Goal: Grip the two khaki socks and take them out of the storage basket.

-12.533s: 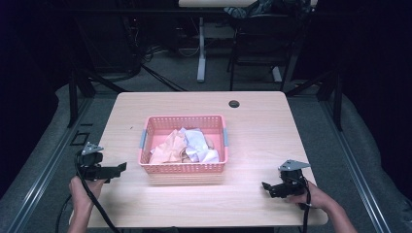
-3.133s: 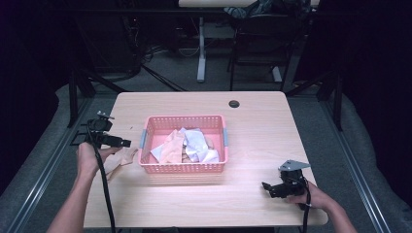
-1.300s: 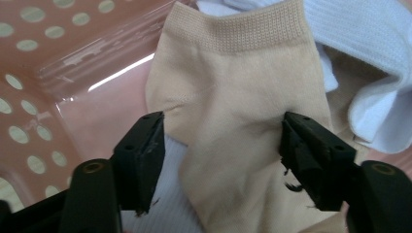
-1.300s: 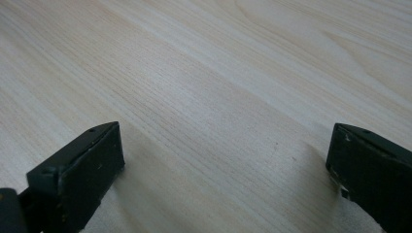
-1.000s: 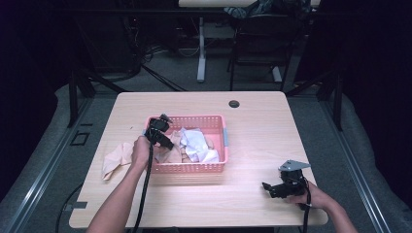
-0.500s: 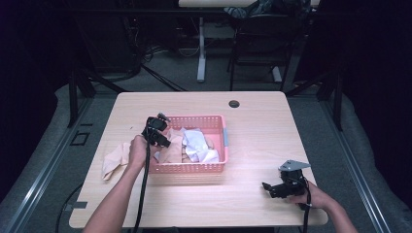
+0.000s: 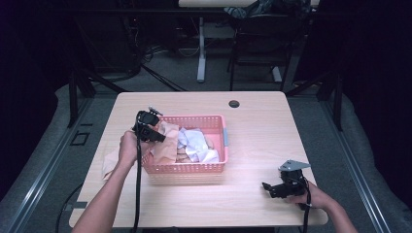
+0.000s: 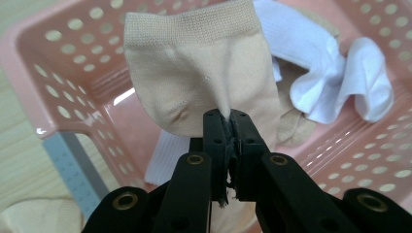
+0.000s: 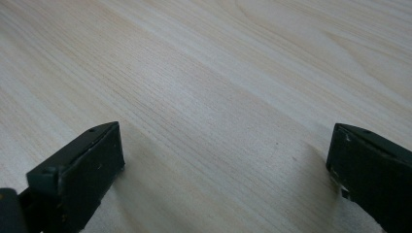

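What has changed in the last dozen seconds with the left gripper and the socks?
The left gripper moved from the table's left front to the left side, left one beige sock on the table there, then went into the pink basket and shut on another beige sock, now lifted at the basket's left end. The right gripper stayed open at the front right.

We saw a pale beige sock point(image 8: 194, 73) with a fine knit weave, pinched in the black left gripper point(image 8: 226, 127), above a salmon-pink basket point(image 8: 58, 92) dotted with rows of round holes and fitted with a grey-blue handle strip point(image 8: 73, 165). Inside it lay plain white socks point(image 8: 335, 77) with a ribbed texture, mixed with more beige ones. The table point(image 9: 218, 87) was light wood with fine straight grain, and the right gripper point(image 7: 278, 189) was black with a grey plate on top.
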